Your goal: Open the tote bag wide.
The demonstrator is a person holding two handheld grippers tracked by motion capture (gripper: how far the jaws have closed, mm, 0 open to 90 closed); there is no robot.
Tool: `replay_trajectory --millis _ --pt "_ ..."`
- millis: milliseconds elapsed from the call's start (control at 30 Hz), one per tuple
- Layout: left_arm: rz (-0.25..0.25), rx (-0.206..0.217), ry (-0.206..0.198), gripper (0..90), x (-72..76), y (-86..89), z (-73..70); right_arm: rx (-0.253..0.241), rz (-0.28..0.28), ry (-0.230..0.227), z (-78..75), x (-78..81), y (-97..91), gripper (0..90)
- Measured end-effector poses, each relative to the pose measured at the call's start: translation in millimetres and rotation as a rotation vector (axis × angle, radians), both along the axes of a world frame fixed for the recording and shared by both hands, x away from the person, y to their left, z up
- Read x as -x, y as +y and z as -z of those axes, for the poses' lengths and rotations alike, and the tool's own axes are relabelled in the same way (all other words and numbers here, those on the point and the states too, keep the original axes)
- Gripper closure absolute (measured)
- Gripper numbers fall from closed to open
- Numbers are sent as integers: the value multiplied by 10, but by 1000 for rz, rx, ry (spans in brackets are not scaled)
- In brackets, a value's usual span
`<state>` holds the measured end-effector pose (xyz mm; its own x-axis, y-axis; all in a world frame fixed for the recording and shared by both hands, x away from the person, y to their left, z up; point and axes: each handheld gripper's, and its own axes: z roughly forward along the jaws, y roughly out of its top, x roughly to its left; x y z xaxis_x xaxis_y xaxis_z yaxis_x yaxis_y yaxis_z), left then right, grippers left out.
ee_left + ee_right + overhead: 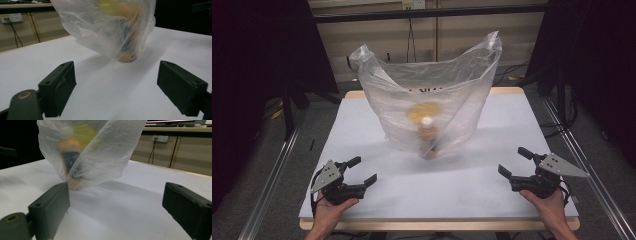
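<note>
Plastic bag point(432, 100), translucent and standing open-mouthed at the middle of the white table point(377, 195), is sitting well apart from both grippers; a bottle point(428, 137) with a white cap and an orange base is showing blurred through its film, leaning toward the near edge. The left gripper point(363, 171) is resting at the near left with its jaws spread wide and nothing between them; the right gripper point(515, 161) is mirroring it at the near right, equally wide and empty. Both are pointing inward at the bag. The step in hand is judged to be an approach to the bag. It is best done by closing on the upper rim rather than the loose walls, one gripper per side, since the thin film is likely to slip or collapse and the bottle inside looks unsteady.
</note>
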<state>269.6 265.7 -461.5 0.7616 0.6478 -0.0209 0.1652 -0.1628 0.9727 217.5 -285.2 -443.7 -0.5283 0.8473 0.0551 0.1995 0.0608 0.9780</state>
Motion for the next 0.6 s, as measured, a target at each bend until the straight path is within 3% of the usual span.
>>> replay_trajectory --millis 33,67,100,133,167,200,233,267,300,333,367,400,433,467,600 --pt "8 -5 5 189 -2 5 -4 4 2 6 1 -4 3 80" --pt "19 -38 -2 219 -9 34 -15 2 1 12 2 -7 5 87" --pt "19 -38 -2 225 -9 34 -15 0 -1 19 2 -9 6 107" --pt "15 2 6 246 -3 12 -11 2 -4 16 4 -19 9 127" --pt "31 4 0 246 -8 16 -18 2 -4 16 4 -19 9 127" --pt "32 -18 -11 338 9 18 -45 0 -19 23 -2 -31 15 197" --pt "52 -34 -12 350 2 27 -63 -7 -32 26 -8 -39 19 218" --pt "89 -7 2 412 2 23 -65 -8 -37 28 -13 -46 30 245" --pt "89 -7 2 474 2 23 -65 -6 -49 32 -18 -55 39 285" --pt "64 5 -6 474 12 -3 -74 -6 -49 32 -18 -55 39 285" --pt "88 -37 2 495 -3 12 -93 -9 -59 36 -19 -61 50 332" --pt "97 -22 34 576 -6 -12 -106 -16 -91 47 -27 -78 64 427" --pt "103 -10 38 611 -10 -26 -110 -17 -99 49 -32 -83 74 478" --pt "103 -10 38 648 -10 -26 -110 -17 -99 49 -32 -83 74 478" --pt "137 -26 86 751 -15 -104 -157 -19 -151 67 -36 -127 112 648"
